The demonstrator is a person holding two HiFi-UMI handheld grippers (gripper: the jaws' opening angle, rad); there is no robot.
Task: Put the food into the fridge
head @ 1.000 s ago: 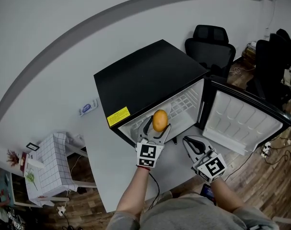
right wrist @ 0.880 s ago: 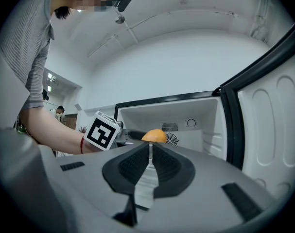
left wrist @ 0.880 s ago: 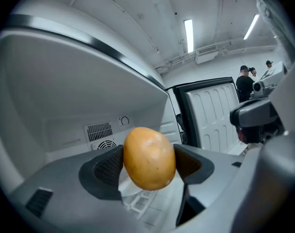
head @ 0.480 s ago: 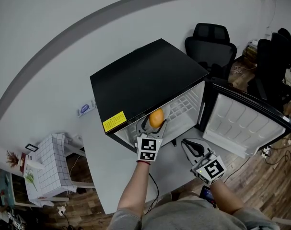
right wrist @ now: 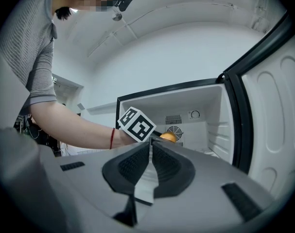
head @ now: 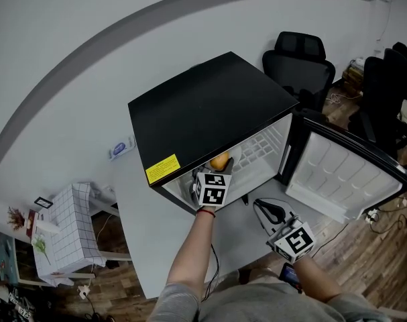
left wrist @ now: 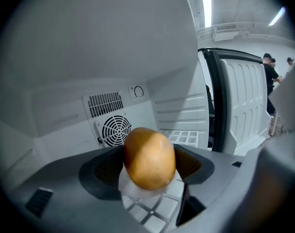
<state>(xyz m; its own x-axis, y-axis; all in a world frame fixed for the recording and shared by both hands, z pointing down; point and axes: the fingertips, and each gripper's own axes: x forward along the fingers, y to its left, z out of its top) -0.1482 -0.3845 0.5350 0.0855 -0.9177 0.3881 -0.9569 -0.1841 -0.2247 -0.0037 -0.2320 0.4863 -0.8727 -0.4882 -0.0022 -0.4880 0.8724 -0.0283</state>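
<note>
A small black fridge (head: 203, 106) stands on the grey table with its door (head: 344, 180) swung open to the right. My left gripper (head: 216, 168) reaches into the fridge's white interior, shut on an orange fruit (head: 220, 161). In the left gripper view the orange fruit (left wrist: 148, 158) sits clamped between both jaws above a white wire shelf (left wrist: 183, 137), with the rear fan grille (left wrist: 114, 129) behind it. My right gripper (head: 269, 211) hangs outside, in front of the fridge, its jaws pressed together on nothing. In the right gripper view the fridge interior (right wrist: 196, 115) and the orange fruit (right wrist: 167, 137) show ahead.
Black office chairs (head: 300, 62) stand behind the fridge at the right. A small white gridded table (head: 66, 227) sits at the lower left. A white-and-blue item (head: 121, 147) lies on the table left of the fridge. People stand beyond the door (left wrist: 273, 81).
My left gripper has carried the orange fruit forward from the fridge's front edge into the interior. The right gripper has stayed nearly still.
</note>
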